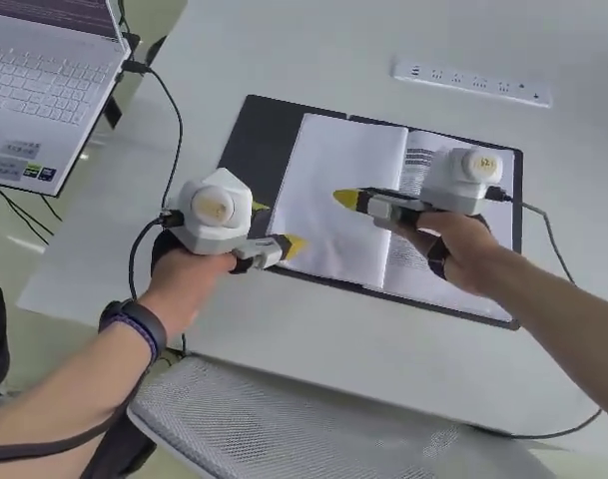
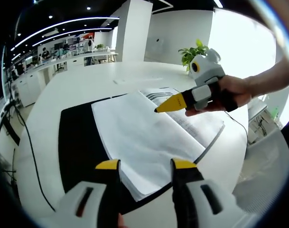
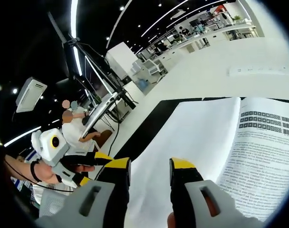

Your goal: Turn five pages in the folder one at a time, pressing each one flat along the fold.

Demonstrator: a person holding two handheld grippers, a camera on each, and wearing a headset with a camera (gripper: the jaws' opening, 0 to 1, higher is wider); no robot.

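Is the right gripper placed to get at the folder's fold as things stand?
Likely yes: the right gripper hovers over the open folder, its fingers above the blank left page beside the fold, and nothing lies between.

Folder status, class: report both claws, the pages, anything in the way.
Left claw open, empty, at near edge of open black folder. Right claw open, empty, over blank white page. Black cable beside folder, off the pages.

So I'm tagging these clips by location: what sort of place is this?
Probably an open-plan office or lab: a laptop and power strip on a white workbench, rows of white desks behind under strip ceiling lights, and a potted plant.
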